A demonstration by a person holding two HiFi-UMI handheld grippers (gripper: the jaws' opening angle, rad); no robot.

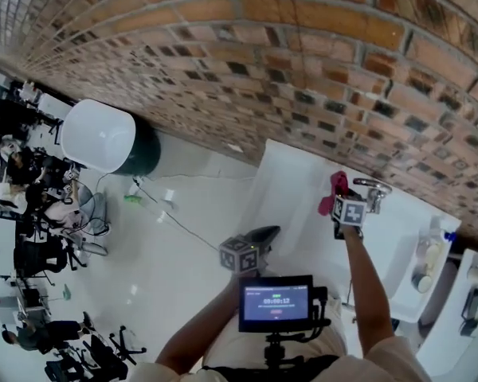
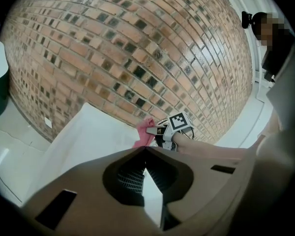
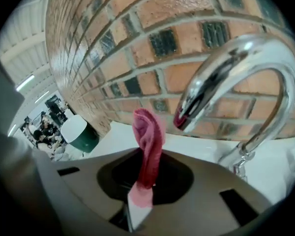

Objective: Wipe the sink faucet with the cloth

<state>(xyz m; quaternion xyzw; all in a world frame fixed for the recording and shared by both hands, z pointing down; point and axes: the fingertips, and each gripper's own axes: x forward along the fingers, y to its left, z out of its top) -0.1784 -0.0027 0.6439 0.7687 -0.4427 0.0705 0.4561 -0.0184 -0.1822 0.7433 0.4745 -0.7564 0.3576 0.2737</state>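
Right gripper (image 3: 137, 208): jaws are clamping the lower end of the pink cloth (image 3: 148, 136). The cloth is standing up out of them in a folded strip, free end pointing to 12 o'clock.

The faucet (image 3: 236, 68) is sitting at 2 o'clock from the cloth top in the right gripper view. Its spout mouth is hanging just beside the cloth, apart, with no contact showing. The chrome is picking up a pink reflection.

Left gripper (image 2: 145, 154): jaws are sitting pressed tip to tip, holding nothing. It is hanging over the near part of the sink (image 1: 295, 189), at 8 o'clock from the right gripper in the head view and well apart from the faucet.

The brick wall (image 3: 137, 33) is running right behind the faucet.

Step, as I'm reading it: the approach is ending and wiping is not yet starting.

Next move is probably pushing the cloth toward 2 o'clock onto the spout, then dragging it along the arch toward the base. The cloth is pinched at one end only and looking floppy, so the gripper likely needs to be pressing it sideways into the chrome while keeping the jaw plastic off the metal.
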